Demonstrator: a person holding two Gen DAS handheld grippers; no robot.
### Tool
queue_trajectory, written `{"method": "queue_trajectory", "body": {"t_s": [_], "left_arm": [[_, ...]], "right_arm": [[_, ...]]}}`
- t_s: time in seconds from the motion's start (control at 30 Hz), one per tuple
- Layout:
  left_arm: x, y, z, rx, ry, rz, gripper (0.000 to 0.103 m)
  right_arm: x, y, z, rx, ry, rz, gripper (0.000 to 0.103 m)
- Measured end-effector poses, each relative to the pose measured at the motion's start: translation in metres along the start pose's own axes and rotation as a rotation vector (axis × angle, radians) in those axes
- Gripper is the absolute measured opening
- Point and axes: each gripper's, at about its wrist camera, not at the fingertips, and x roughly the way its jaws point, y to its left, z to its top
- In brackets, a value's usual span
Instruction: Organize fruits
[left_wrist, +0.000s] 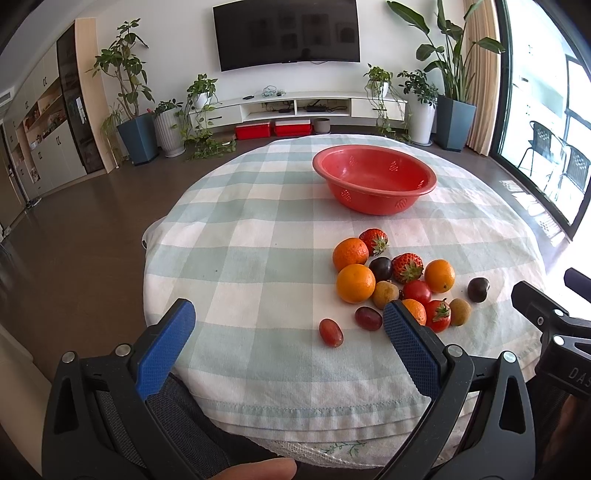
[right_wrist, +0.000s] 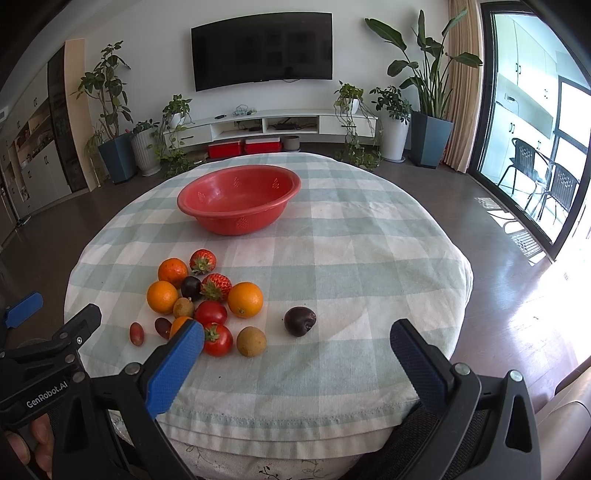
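A red perforated bowl (left_wrist: 375, 179) stands empty on the far side of the checked tablecloth (left_wrist: 258, 236); it also shows in the right wrist view (right_wrist: 238, 199). A cluster of fruit lies in front of it: oranges (left_wrist: 355, 283), strawberries (left_wrist: 407, 266), tomatoes (left_wrist: 438, 315), grapes (left_wrist: 331, 332), brown longans and dark plums. One plum (right_wrist: 300, 321) lies apart to the right. My left gripper (left_wrist: 288, 317) is open and empty at the near edge, left of the fruit. My right gripper (right_wrist: 295, 339) is open and empty, just short of the lone plum.
The round table's near edge (right_wrist: 288, 421) is just under both grippers. Beyond the table are a TV wall (right_wrist: 262, 50), a low white cabinet, potted plants (right_wrist: 428, 110) and a glass door (right_wrist: 535, 140) on the right.
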Motion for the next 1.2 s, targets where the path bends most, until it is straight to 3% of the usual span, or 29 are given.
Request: {"method": "queue_trajectory", "body": {"t_s": [1.2], "left_arm": [[0.0051, 0.0, -0.0044, 0.003, 0.012, 0.0, 0.103]], "right_arm": [[-0.0003, 0.0025, 0.0003, -0.004, 0.002, -0.002, 0.103]]}}
